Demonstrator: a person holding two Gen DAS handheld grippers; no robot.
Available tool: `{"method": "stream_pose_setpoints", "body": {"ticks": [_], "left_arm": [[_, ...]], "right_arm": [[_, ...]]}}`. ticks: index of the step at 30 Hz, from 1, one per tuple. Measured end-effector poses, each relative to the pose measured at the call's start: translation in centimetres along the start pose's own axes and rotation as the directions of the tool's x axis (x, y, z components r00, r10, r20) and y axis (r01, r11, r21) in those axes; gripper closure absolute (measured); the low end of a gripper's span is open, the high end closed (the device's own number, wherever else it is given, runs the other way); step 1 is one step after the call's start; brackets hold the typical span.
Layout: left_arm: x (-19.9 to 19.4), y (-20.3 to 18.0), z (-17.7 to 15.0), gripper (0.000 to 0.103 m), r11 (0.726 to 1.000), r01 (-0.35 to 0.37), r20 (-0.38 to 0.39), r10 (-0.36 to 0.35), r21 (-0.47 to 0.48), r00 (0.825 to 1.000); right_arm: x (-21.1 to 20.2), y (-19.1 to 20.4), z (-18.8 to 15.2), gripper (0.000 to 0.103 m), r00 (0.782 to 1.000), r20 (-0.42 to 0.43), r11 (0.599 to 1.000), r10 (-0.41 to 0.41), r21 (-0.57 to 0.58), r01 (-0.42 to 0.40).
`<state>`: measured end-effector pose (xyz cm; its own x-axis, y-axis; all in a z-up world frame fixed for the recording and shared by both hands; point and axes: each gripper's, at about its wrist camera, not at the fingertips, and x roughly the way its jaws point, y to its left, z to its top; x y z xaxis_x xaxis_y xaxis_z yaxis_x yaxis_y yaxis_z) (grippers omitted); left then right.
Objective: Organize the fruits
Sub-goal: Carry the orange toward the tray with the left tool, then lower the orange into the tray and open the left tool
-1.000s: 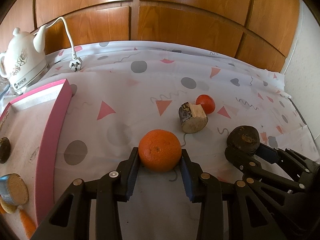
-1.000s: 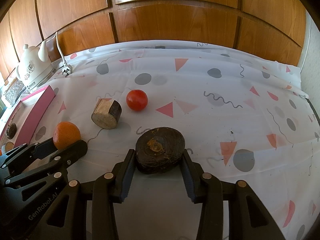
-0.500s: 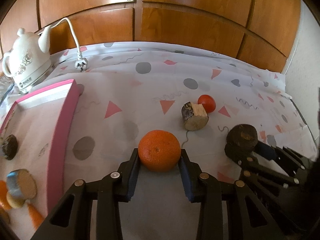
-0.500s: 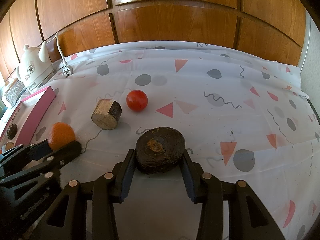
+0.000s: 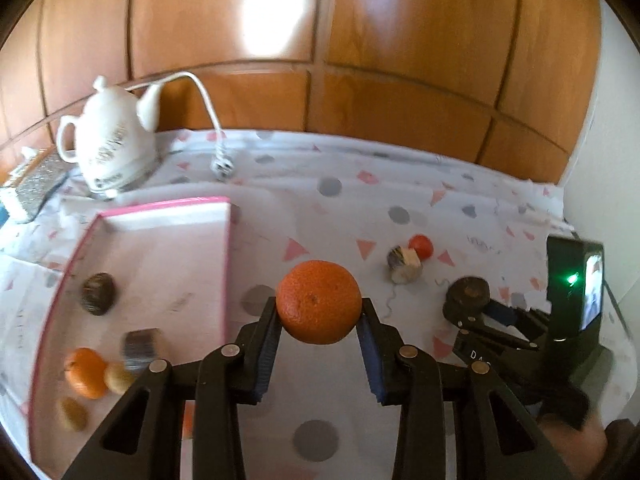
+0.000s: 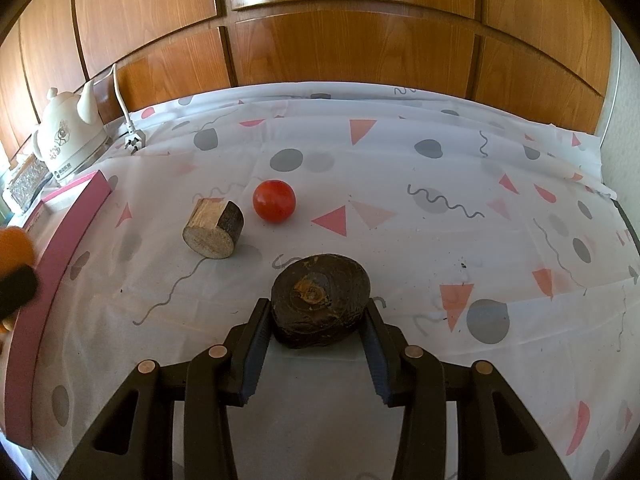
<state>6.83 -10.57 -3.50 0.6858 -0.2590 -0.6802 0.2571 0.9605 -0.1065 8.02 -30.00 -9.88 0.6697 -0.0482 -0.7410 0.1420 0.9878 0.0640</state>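
Observation:
My left gripper (image 5: 319, 325) is shut on an orange (image 5: 319, 301) and holds it up in the air, just right of the pink tray (image 5: 226, 268). In that tray lie another orange (image 5: 85, 372), a dark round piece (image 5: 99, 293) and several small items. My right gripper (image 6: 317, 320) is shut on a dark brown round fruit (image 6: 320, 299) that rests on the patterned cloth. A red tomato (image 6: 274, 201) and a short wooden log piece (image 6: 213, 229) lie on the cloth ahead of it. The orange (image 6: 14, 246) shows blurred at the left edge of the right wrist view.
A white teapot-shaped kettle (image 5: 110, 148) with its cord and plug (image 5: 221, 165) stands at the back left by the wood-panelled wall. A glittery box (image 5: 34, 186) sits left of it. The cloth's right edge meets a white wall (image 5: 608, 160).
The left gripper has lifted the orange off the cloth and carried it left, toward the pink tray, so more of the tray shows. The right gripper and its dark fruit have stayed put.

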Motion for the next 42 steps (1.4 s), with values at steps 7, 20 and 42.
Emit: {"method": "stream_pose_setpoints", "body": {"ticks": [7, 20, 42], "left_arm": [[-2.6, 4.1, -0.3, 0.065, 0.996, -0.053, 0.024, 0.055, -0.069, 0.998], [-4.3, 13.6, -2.4, 0.065, 0.956, -0.128, -0.009, 0.13, -0.263, 0.992], [-0.9, 15.8, -1.8, 0.06, 0.949, -0.127, -0.069, 0.112, -0.289, 0.991]], "right_arm": [[0.0, 0.3, 0.0, 0.058, 1.0, -0.001, 1.0, -0.016, -0.013, 0.016], [0.1, 0.8, 0.0, 0.059, 0.999, -0.001, 0.998, -0.049, -0.04, 0.049], [0.0, 0.7, -0.2, 0.059, 0.999, 0.007, 0.999, -0.037, -0.028, 0.037]]}}
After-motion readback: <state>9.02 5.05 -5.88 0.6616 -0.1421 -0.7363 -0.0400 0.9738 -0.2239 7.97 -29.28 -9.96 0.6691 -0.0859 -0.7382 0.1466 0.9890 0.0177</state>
